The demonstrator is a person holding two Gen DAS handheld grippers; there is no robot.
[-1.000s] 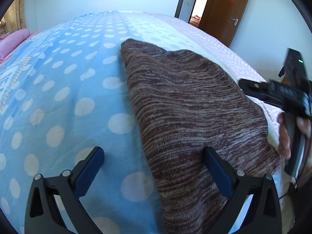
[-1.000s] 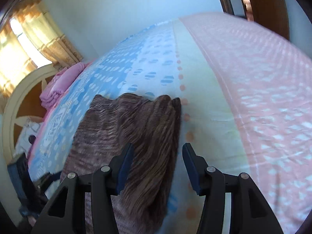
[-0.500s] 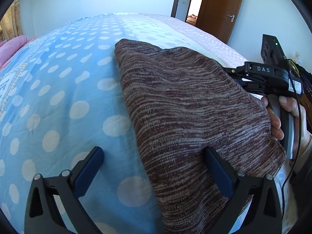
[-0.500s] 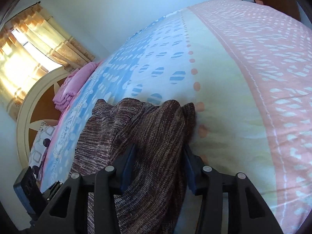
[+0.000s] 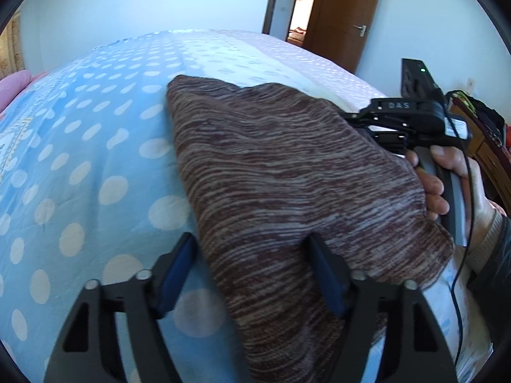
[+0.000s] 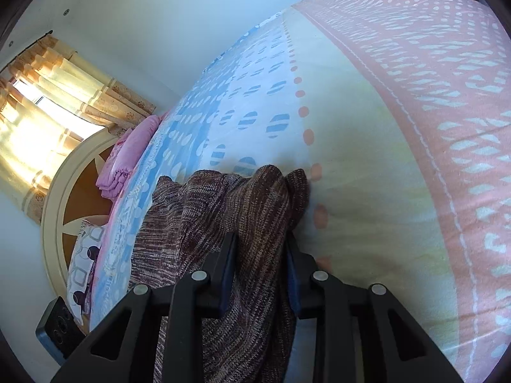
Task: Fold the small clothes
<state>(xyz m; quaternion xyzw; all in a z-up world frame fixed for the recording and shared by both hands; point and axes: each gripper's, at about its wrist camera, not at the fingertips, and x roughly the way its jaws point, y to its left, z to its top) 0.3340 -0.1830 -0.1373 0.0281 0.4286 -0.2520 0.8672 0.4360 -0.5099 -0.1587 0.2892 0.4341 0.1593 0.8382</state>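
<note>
— Left wrist view: brown marled knit garment (image 5: pixel 287 191) spread on the blue polka-dot bedspread (image 5: pixel 80 159), near right of the bed. Left gripper (image 5: pixel 252 274) half wide and closing, near edge of the knit between the pads; right pad dug into the fabric, left pad (image 5: pixel 179 265) just beside the edge over the bedspread.

— Seen there only: wooden door (image 5: pixel 348 16) far right, plus the right gripper from outside, a hand (image 5: pixel 447 178) round its handle at the garment's right side.

— Right wrist view: right gripper (image 6: pixel 260 271) narrow and closing, a raised fold of the knit (image 6: pixel 255 223) bunched between both pads, pressed on either side.

— Shown there only: pink band of the bedspread (image 6: pixel 447 111) to the right, curtains (image 6: pixel 64 95) and pink bedding (image 6: pixel 127 156) far left, round headboard (image 6: pixel 60 207).
</note>
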